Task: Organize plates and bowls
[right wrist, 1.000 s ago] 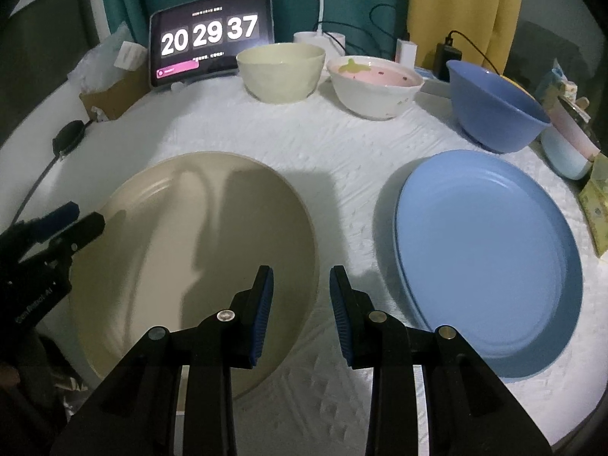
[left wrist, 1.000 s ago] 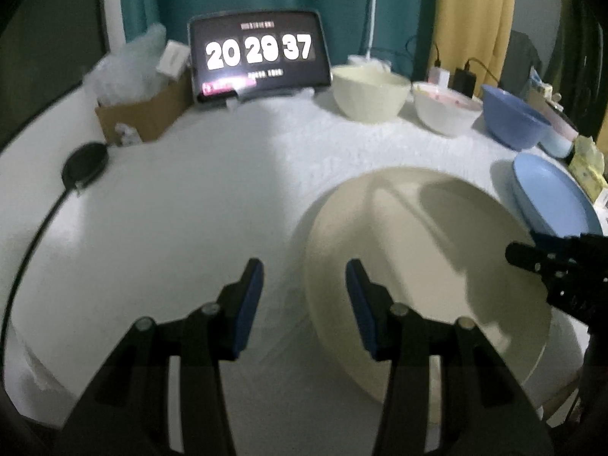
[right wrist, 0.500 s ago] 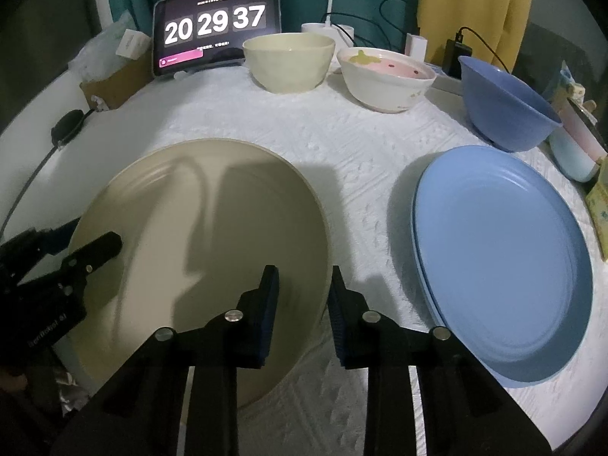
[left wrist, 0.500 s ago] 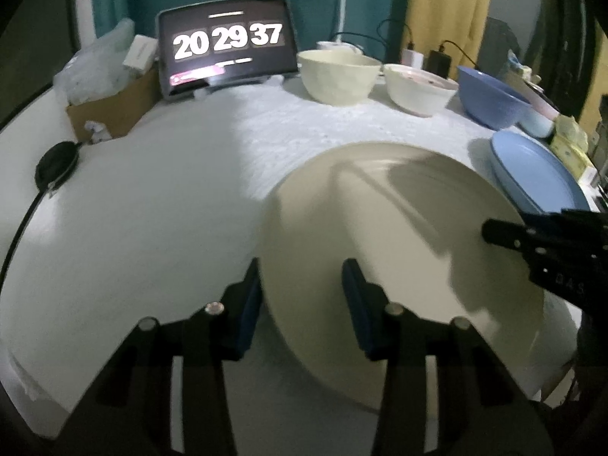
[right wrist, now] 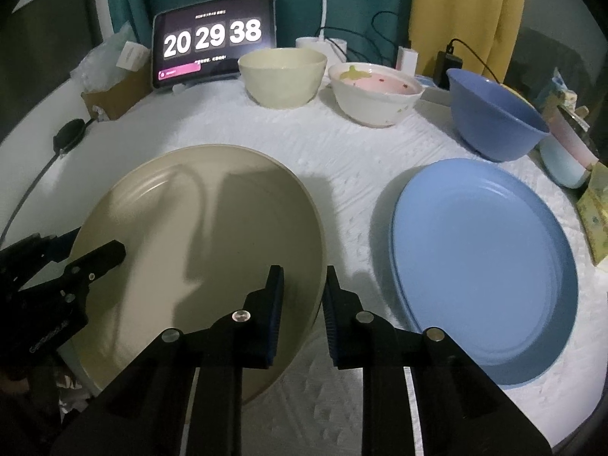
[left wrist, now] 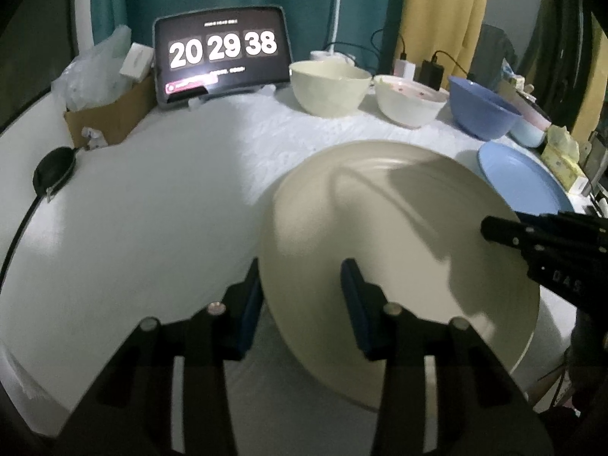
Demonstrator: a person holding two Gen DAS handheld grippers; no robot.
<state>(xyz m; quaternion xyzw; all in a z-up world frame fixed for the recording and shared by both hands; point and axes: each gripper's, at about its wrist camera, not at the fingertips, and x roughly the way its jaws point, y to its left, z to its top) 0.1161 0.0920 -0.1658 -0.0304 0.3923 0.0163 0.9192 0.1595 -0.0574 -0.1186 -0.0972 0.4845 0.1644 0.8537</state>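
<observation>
A large beige plate point(left wrist: 399, 235) point(right wrist: 197, 235) lies on the white textured tablecloth point(right wrist: 342, 152). My left gripper point(left wrist: 302, 296) straddles its left rim: one finger is outside and partly hidden behind the edge, the other over the plate's inside, with a gap left. My right gripper point(right wrist: 304, 296) straddles the right rim, its jaws closing and a narrow gap remaining. Each gripper shows in the other's view: the right gripper point(left wrist: 532, 243), the left gripper point(right wrist: 76, 266). A blue plate point(right wrist: 482, 266) lies to the right. At the back stand a cream bowl point(right wrist: 283, 76), a strawberry-patterned bowl point(right wrist: 376, 95) and a blue bowl point(right wrist: 494, 117).
A tablet clock point(right wrist: 212, 41) stands at the back, with a cardboard box point(right wrist: 114, 95) of packets to its left. A black puck on a cable point(right wrist: 70, 136) lies at the left edge. Pale stacked bowls point(right wrist: 566, 152) and yellow packets point(right wrist: 596, 209) crowd the right edge.
My left gripper has come in over the beige plate's left rim, which now sits between its fingers. My right gripper's jaws have narrowed around the right rim.
</observation>
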